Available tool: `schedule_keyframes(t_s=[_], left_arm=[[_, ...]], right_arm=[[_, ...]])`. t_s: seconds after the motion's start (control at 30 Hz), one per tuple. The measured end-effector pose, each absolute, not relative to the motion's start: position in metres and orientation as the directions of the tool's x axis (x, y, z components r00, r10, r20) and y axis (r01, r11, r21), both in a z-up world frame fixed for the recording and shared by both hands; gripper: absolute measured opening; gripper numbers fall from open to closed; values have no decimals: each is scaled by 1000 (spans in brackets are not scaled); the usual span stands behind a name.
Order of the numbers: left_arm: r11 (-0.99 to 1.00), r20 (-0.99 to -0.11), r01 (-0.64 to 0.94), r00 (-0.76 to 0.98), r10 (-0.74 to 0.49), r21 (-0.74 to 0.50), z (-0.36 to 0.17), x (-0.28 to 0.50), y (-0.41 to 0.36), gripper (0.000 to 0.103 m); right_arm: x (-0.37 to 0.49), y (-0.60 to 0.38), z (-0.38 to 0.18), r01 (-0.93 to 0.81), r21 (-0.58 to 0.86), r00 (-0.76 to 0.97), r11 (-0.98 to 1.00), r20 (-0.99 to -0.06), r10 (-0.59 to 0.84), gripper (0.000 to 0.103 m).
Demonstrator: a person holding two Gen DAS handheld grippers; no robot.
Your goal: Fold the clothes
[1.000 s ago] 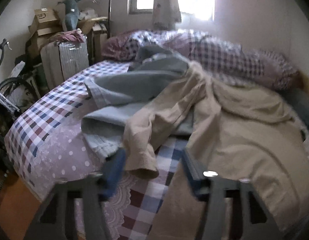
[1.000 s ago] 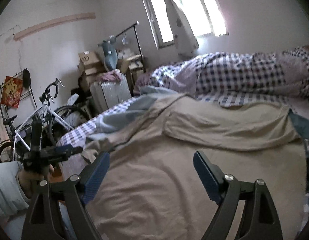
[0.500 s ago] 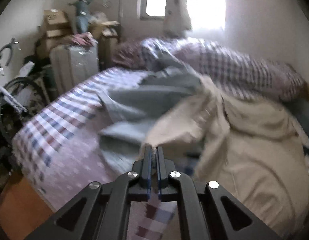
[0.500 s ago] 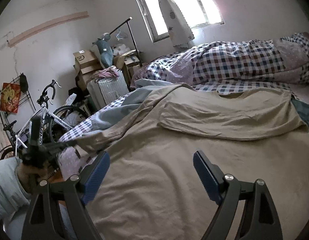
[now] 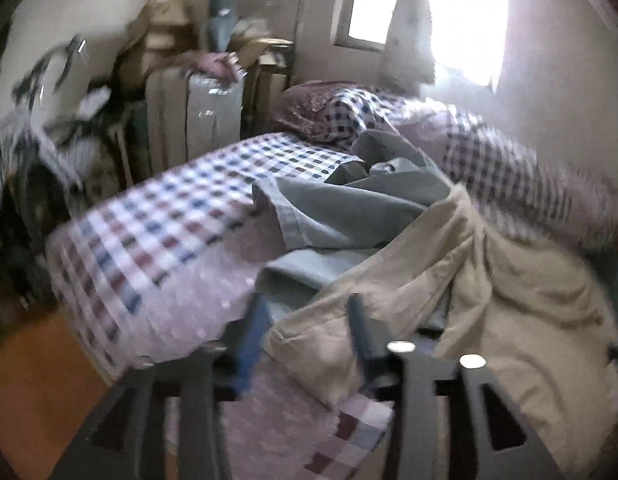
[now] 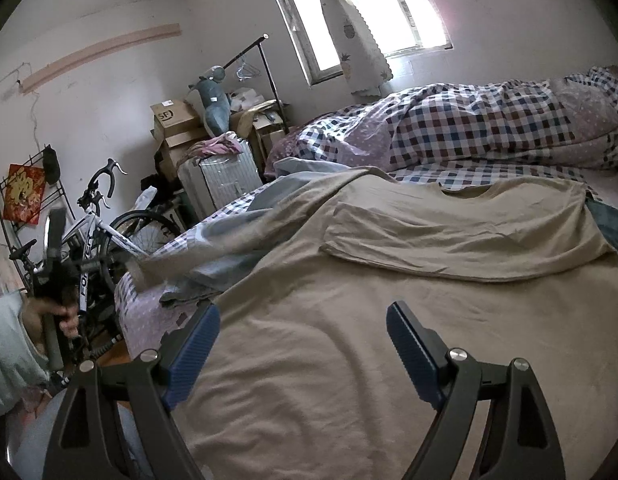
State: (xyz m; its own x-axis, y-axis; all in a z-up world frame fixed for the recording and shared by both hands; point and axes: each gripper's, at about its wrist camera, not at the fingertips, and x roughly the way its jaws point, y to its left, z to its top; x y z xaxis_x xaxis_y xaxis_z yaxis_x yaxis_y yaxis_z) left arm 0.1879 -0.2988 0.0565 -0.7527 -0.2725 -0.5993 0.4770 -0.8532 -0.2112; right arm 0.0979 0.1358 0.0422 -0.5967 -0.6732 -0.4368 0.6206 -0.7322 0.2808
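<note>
A tan shirt lies spread flat across a checked bed, collar at the far end, its long axis running away from the viewer. One sleeve stretches left toward the bed's near edge, its cuff between the left gripper fingers, whose jaws are opening without pressing it. That hand is nearer the sleeve. The right gripper hovers wide and empty over the hem. The cloth looks soft, thin, creased. A grey-blue garment lies crumpled beyond.
</note>
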Motion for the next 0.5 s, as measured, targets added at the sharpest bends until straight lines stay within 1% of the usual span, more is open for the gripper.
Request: schedule_keyframes(t_s=[0.03,0.1,0.17,0.27,0.3,0.33,0.4,0.5], left_arm=[[-842,-593,481,-762,-262,-246,54,192,-302,67],[-808,-581,488,-780,-233,-330,45,202,-313,68],[-778,-585,502,-780,-221,-376,35,208,-323,68],[-718,-591,500,-792,-153,-484,14,214,-342,68],[-694,-588,490,-800,-119,-527,8,214,-346,68],[-635,-577,472,-815,-50,-611,-5,216,-354,68],[-546,-554,442,-831,50,-712,-26,213,-365,68],[-472,-530,416,-838,133,-777,-45,202,-373,68]], right_arm=[[98,136,42,620,279,-597,-733,-438,-672,89],[99,132,41,623,266,-598,-735,-444,-667,89],[101,126,39,631,247,-598,-736,-449,-664,89],[110,106,35,652,221,-586,-725,-459,-667,89],[116,96,32,666,205,-580,-717,-463,-670,89],[122,87,30,679,186,-577,-711,-465,-672,89],[137,63,24,711,140,-563,-689,-473,-678,89],[151,28,17,746,106,-539,-657,-483,-690,89]])
